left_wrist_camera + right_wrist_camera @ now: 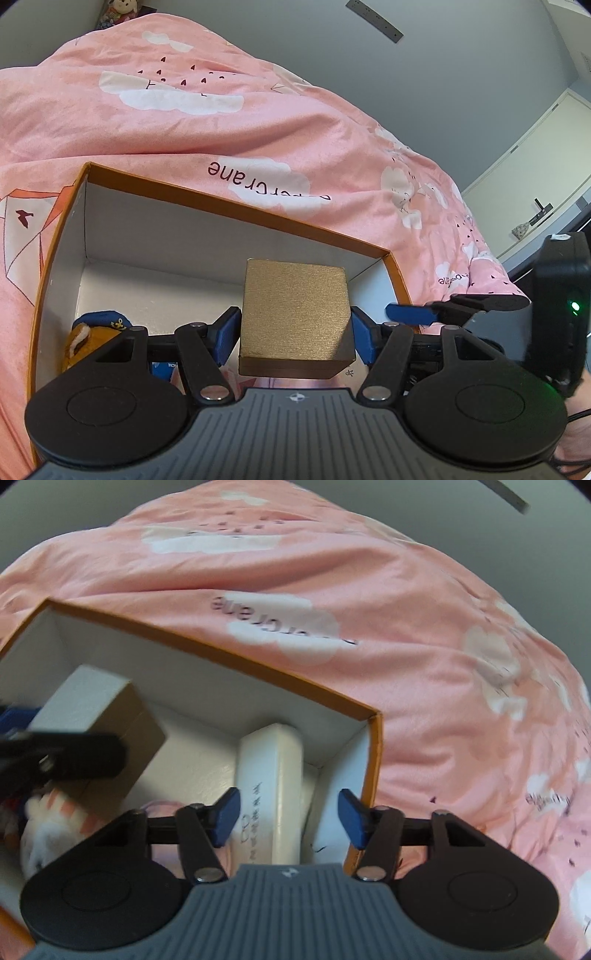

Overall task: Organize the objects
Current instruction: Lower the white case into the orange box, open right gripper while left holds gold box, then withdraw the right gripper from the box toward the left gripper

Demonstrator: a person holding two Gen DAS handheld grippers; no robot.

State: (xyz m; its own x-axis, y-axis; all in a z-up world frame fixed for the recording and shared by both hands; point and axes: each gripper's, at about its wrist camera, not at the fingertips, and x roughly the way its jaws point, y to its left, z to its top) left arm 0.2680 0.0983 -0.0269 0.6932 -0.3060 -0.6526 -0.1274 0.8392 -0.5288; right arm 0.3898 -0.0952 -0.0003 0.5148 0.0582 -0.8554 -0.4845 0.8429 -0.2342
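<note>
Gold box [295,314] clamped between left hand-held gripper [293,338] pads, hanging over orange-rimmed carton [236,201] on pink bed quilt [184,110]. White long box [271,794] upright inside carton's corner, between right hand-held gripper [290,818] fingers, parted, untouched.

So the big orange-edged box [55,236] sat open on the pink quilt, white inside. A gold cube-shaped box [293,317] hung over its middle, a bit tilted, clamped on both sides by blue pads. A long white box [271,794] with small printed characters lay inside along the right wall, one end near the far right corner. A plush toy [92,339] with a navy cap was tucked by the left wall.
</note>
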